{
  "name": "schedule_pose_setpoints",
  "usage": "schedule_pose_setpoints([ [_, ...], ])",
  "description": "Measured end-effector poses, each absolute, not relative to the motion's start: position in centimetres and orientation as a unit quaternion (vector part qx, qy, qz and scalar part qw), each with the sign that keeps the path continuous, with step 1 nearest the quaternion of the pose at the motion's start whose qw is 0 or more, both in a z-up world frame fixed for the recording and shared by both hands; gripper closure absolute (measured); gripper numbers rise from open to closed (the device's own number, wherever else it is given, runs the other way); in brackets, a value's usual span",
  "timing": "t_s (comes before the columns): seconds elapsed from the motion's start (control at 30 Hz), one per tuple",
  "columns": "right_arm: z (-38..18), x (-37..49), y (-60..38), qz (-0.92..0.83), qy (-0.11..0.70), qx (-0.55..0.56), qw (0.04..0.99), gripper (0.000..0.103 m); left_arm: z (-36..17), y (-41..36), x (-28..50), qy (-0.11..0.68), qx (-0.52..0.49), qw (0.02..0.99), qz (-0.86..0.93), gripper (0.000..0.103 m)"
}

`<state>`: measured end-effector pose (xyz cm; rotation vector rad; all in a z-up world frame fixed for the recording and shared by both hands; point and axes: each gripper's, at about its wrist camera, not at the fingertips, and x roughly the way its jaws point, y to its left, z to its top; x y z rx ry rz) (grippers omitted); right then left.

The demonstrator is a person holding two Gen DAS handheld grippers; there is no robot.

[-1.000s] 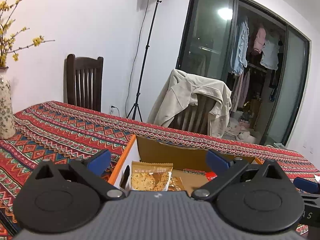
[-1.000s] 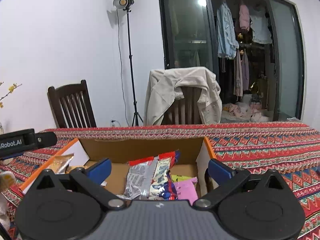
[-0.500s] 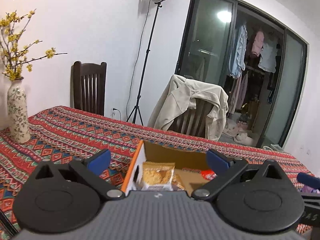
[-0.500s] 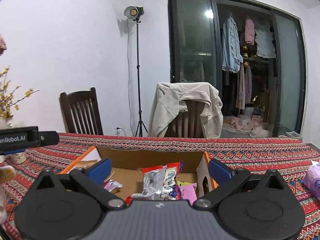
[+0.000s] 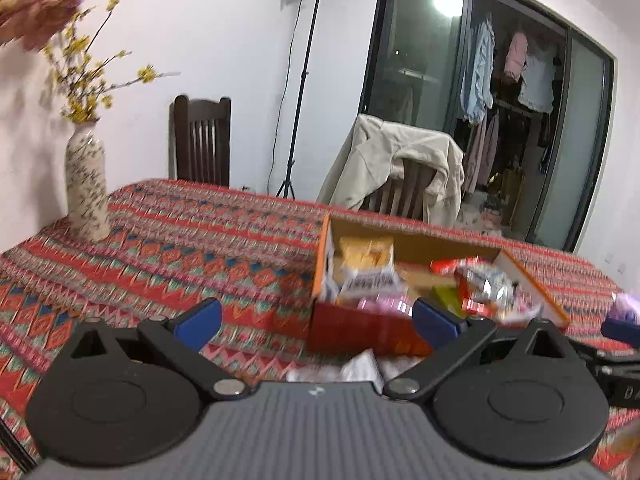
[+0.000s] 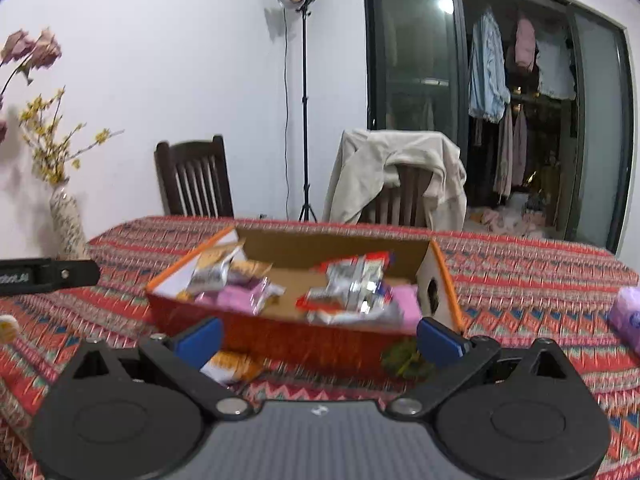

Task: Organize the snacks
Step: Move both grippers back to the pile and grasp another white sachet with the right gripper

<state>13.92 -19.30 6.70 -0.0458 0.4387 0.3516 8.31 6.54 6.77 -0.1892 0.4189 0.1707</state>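
Note:
An orange cardboard box (image 6: 280, 332) sits on the patterned tablecloth and holds several snack packets (image 6: 352, 284). It also shows in the left wrist view (image 5: 360, 332). My right gripper (image 6: 318, 334) is open and empty, just in front of the box. My left gripper (image 5: 316, 320) is open and empty, in front of the box's near left corner. A yellow-white packet (image 6: 232, 366) and a green packet (image 6: 404, 360) lie on the cloth before the box. A white packet (image 5: 356, 368) lies under my left gripper.
A patterned vase with yellow flowers (image 5: 86, 188) stands at the table's left. A purple tissue pack (image 6: 628, 316) lies at the right. Two chairs stand behind the table, one draped with a beige jacket (image 6: 396, 176). A lamp stand (image 6: 304, 120) is by the wall.
Both grippers have drawn back and up from the box, so its front wall and the loose packets before it came into view. Both stay open.

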Motion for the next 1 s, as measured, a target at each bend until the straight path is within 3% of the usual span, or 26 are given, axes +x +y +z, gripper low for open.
schedule_pose_setpoints([
  [0.43, 3.1, 8.1, -17.9, 0.187, 0.279, 0.018, 0.942, 0.000, 2.6, 8.1, 1.3, 0.255, -0.105, 0.957, 0.091, 0.000],
  [0.8, 1.9, 6.8, -14.9, 0.173, 0.326, -0.050, 0.928, 0.000, 1.5, 9.1, 0.9, 0.272, -0.114, 0.951, 0.089, 0.000],
  [1.0, 0.8, 8.7, -13.8, 0.152, 0.357, -0.030, 0.921, 0.000, 0.8, 10.1, 1.1, 0.271, -0.128, 0.951, 0.081, 0.000],
])
